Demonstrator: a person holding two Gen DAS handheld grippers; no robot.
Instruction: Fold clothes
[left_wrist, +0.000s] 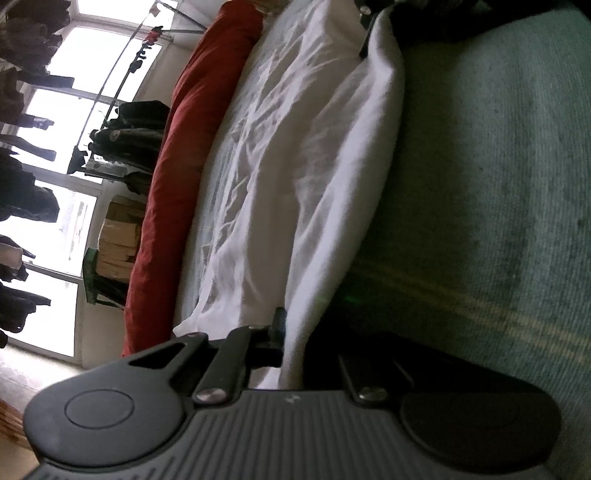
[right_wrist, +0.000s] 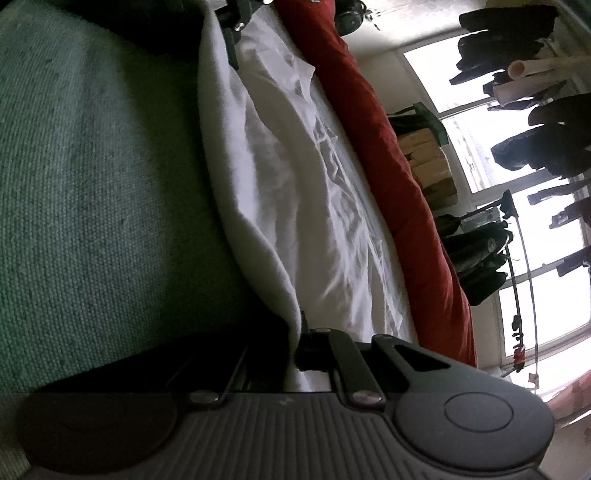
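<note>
I've got both claws, left gripper (left_wrist: 286, 332) and right gripper (right_wrist: 299, 345), pinched tight on the white garment (left_wrist: 295, 166) edge, stretched toward twelve o'clock, ready to fold.

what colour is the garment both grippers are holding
White, plain as far as shows; clearest in the right wrist view.

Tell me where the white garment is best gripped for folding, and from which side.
Grip the white garment along its raised folded edge above the green cover, one corner each, coming from the cover side. Both tongs, left and right, already pinch that edge there.
</note>
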